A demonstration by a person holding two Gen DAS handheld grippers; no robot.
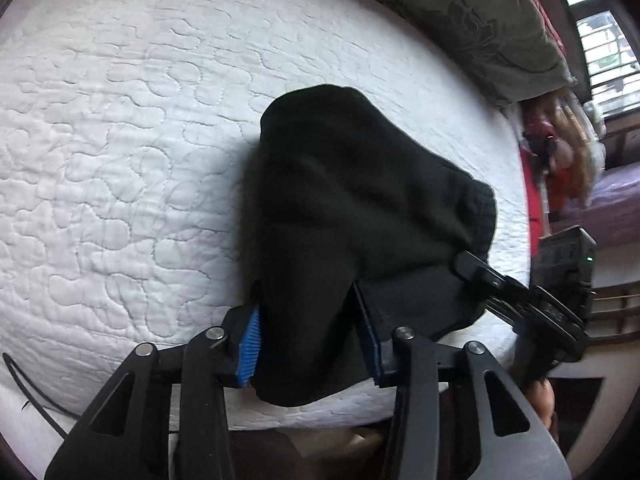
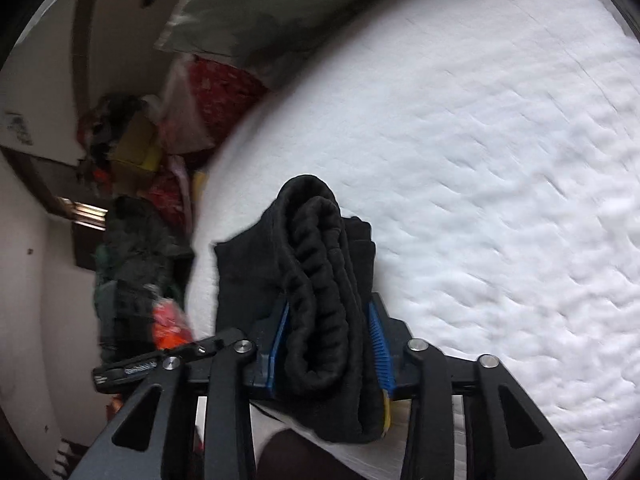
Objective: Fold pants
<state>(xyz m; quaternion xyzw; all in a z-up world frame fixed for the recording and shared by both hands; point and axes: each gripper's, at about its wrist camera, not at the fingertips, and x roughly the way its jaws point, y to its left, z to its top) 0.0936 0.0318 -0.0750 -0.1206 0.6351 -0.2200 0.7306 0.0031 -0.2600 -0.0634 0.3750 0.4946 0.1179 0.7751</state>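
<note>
The black pants (image 1: 352, 208) lie on the white quilted bed (image 1: 120, 160), close to its near edge, already gathered into a thick bundle. Both grippers hold this bundle from the near side.

The main risk, as I judge it, is that the bundle opens when it is carried or turned. The cloth is soft and has many layers, so an inner layer can slide out if only the outer layers are pressed. A second risk is the bed edge: the pants are close to it, and a pull toward the person can drag a loose part over the side. A third risk is that the two grippers move apart and stretch the fold flat.

The left gripper (image 1: 308, 340) has its jaws closed on a fold of the pants; the cloth fills the gap between the blue pads (image 1: 249, 344) and hangs a little below them. In the right wrist view, the right gripper (image 2: 332, 344) has its jaws closed around the ribbed waistband (image 2: 316, 280), which is rolled and stands between the pads. The right gripper's tip also shows in the left view, touching the pants at their right side.
</note>
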